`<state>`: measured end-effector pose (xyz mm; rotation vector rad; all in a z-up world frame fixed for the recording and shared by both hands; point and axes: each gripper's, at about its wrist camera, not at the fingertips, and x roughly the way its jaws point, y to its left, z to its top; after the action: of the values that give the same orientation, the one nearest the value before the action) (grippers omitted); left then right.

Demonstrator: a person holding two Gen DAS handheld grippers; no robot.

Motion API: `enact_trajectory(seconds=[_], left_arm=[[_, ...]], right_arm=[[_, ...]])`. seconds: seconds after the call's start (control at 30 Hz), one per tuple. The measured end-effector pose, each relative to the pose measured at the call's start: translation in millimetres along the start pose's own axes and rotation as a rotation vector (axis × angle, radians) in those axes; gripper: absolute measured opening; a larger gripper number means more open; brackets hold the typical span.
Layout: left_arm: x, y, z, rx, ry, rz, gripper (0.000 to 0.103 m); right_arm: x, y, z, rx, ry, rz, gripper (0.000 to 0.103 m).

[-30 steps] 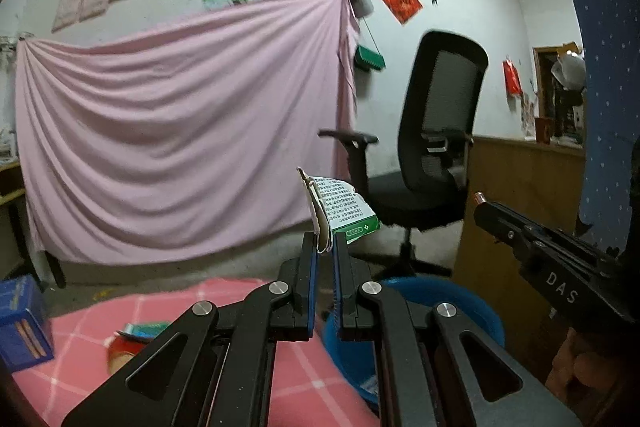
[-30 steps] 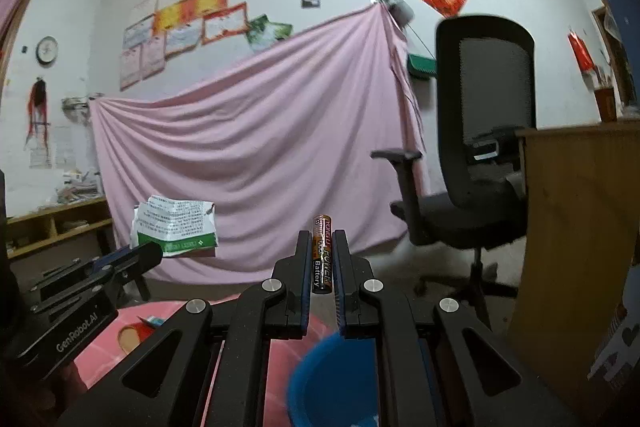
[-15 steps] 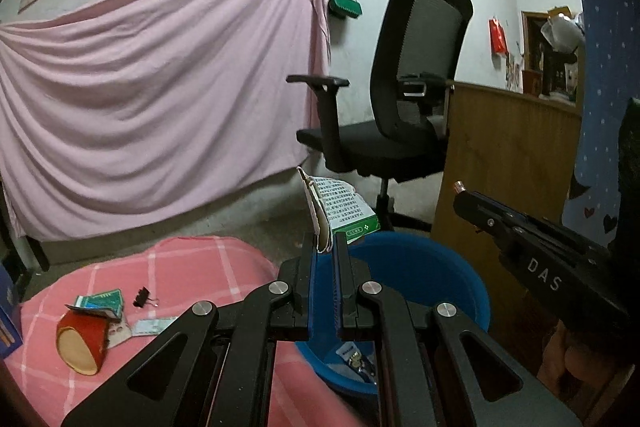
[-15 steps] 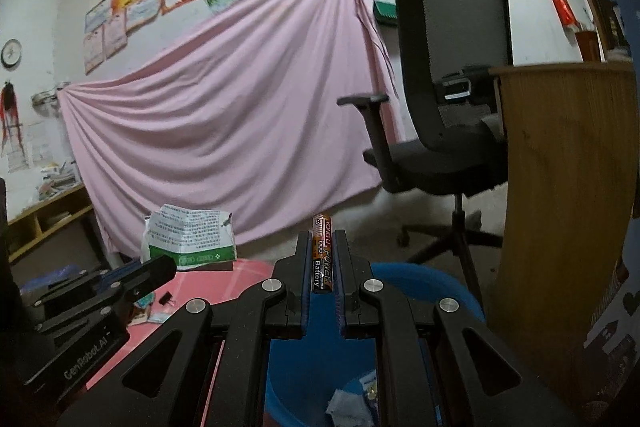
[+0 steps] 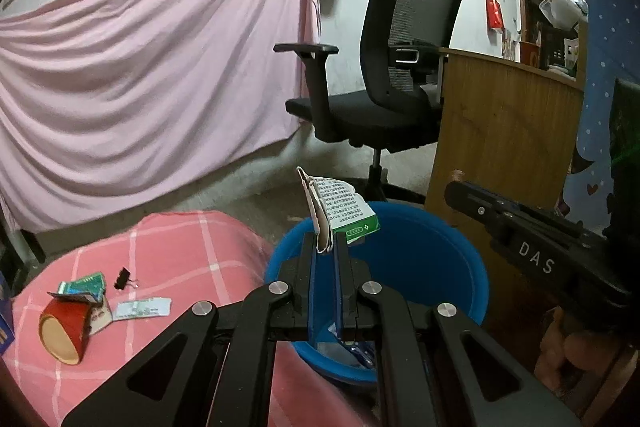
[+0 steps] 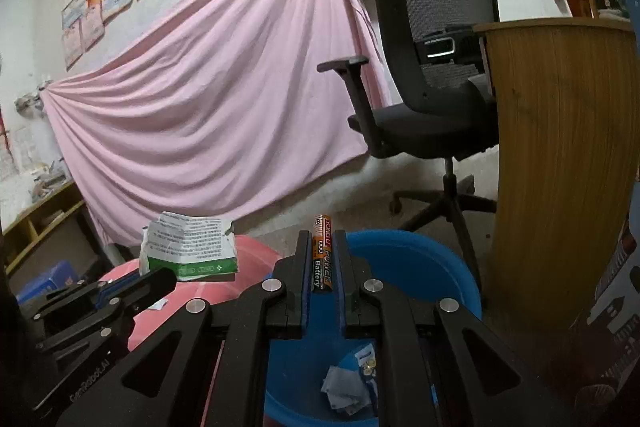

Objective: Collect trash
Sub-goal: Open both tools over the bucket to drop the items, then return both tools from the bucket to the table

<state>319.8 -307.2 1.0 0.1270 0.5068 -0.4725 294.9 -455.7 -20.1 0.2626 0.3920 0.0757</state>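
Left tongs (image 5: pixel 325 247) are clenched on a torn carton (image 5: pixel 340 213): light, floppy, pinched at its edge; right tongs (image 6: pixel 322 251) on a battery (image 6: pixel 322 253): stiff, slick, held mid-body; both over the bin (image 5: pixel 460 259)

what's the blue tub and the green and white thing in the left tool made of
Blue tub: likely moulded plastic, with a smooth, slightly glossy wall and a rolled rim. Green and white packet in the left tool: thin printed paper or card, matte, with a torn, creased edge; which of the two is unclear.

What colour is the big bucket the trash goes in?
The bucket is bright blue, seen best in the left wrist view.
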Motion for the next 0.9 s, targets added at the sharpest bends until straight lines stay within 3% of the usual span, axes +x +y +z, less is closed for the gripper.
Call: enact_trajectory(seconds=[0.33,0.43,0.5,0.67,0.83,0.9], left_arm=[[9.3,16.0,-0.8,-0.087,0.080,-0.053,0.009],[8.8,22.2,-0.8,-0.118,0.092,-0.059,0.019],[4.6,27.3,0.3,-0.141,0.081,-0.061,0.028],[-7.3,36.5,4.1,-0.166,0.051,-0.043,0.032],[-21.2,51.2,5.8,-0.202,0.010,-0.017,0.041],[-26.4,57.5,6.3,-0.211,-0.006,0.000,0.046]], right_arm=[[7.7,-6.0,-2.0,0.025,0.045,-0.004,0.009],[9.2,-6.4,-3.0,0.028,0.056,-0.005,0.009],[9.8,-6.5,-3.3,0.029,0.057,-0.006,0.009],[9.9,-6.3,-2.7,0.028,0.053,-0.005,0.011],[7.5,-2.6,0.6,0.028,0.027,-0.001,0.026],[6.1,0.2,2.7,0.025,0.010,0.001,0.026]])
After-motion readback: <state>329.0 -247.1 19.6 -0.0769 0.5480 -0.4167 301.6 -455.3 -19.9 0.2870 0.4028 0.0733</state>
